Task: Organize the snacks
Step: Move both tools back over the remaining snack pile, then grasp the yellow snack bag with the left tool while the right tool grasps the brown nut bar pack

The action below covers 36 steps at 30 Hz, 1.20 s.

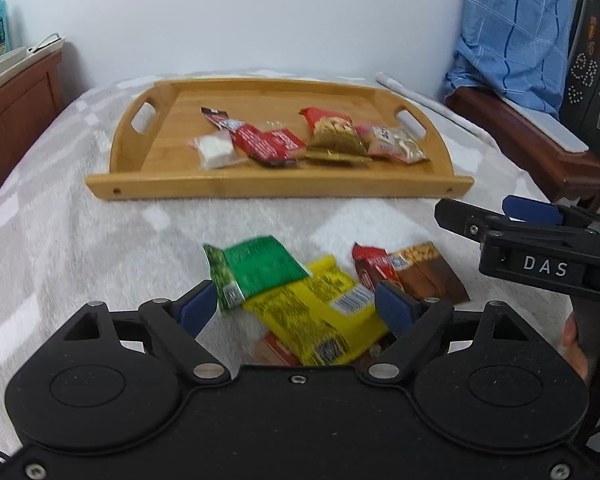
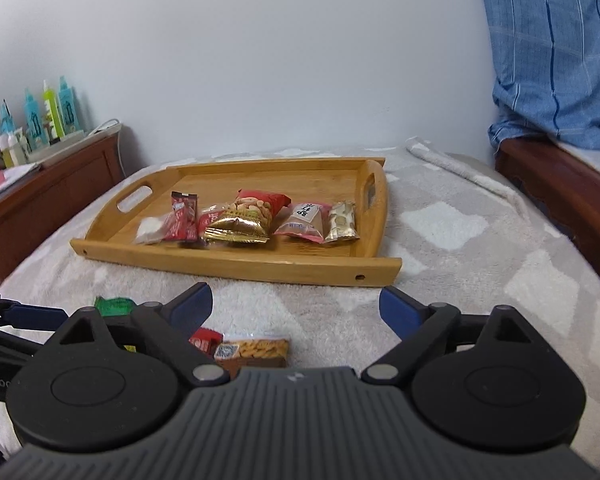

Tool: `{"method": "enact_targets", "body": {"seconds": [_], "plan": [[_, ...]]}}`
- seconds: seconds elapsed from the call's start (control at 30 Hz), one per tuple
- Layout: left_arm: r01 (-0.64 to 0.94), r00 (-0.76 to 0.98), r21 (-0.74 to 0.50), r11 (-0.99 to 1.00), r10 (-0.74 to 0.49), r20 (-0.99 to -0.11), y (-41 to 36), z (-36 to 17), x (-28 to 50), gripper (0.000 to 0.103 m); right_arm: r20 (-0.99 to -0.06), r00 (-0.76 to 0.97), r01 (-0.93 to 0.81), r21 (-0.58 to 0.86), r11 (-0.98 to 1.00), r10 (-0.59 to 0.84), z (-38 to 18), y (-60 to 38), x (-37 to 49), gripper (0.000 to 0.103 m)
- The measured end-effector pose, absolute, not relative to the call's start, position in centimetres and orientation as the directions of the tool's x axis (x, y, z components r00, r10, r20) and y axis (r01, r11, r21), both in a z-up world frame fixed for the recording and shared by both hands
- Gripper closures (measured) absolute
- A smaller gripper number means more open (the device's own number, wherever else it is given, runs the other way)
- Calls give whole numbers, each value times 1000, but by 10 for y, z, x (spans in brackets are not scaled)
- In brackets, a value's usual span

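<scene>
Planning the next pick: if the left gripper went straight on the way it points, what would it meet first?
Probably the yellow packet, lying between the open left gripper fingers with the green packet overlapping it; depth is hard to judge.

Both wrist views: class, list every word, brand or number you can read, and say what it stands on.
"DAS": white letters on the right tool, left wrist view.
"nRob", cut off at the frame edge: on the left tool, right wrist view.
Snack packets on the tray and on the blanket: print, barcodes and a QR code, all too small or blurred to read.
</scene>
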<state>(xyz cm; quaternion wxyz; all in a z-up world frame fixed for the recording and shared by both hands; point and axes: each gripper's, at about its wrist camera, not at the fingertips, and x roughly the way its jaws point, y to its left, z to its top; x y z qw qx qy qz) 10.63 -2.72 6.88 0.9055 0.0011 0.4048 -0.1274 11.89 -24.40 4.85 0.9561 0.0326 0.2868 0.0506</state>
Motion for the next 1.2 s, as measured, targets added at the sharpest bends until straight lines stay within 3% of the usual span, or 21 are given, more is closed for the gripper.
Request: {"method": "enact_targets", "body": {"seconds": [0.17, 0.53, 0.7, 1.2], "plan": [[250, 629, -124, 960, -258, -734, -32, 68, 96, 36, -547, 828, -91, 80, 993, 120, 47, -241, 107, 7], [209, 622, -149, 967, -249, -742, -42, 56, 101, 37, -560, 828, 3, 62, 998, 32, 41, -250, 103, 18], [201, 632, -156, 967, -250, -734, -39, 53, 99, 42, -586, 808, 9, 112, 994, 59, 36, -253, 108, 18], [155, 626, -163, 974, -225, -746, -13, 57, 88, 42, -636, 770, -90, -32, 995, 50, 24, -223, 108, 18]]}}
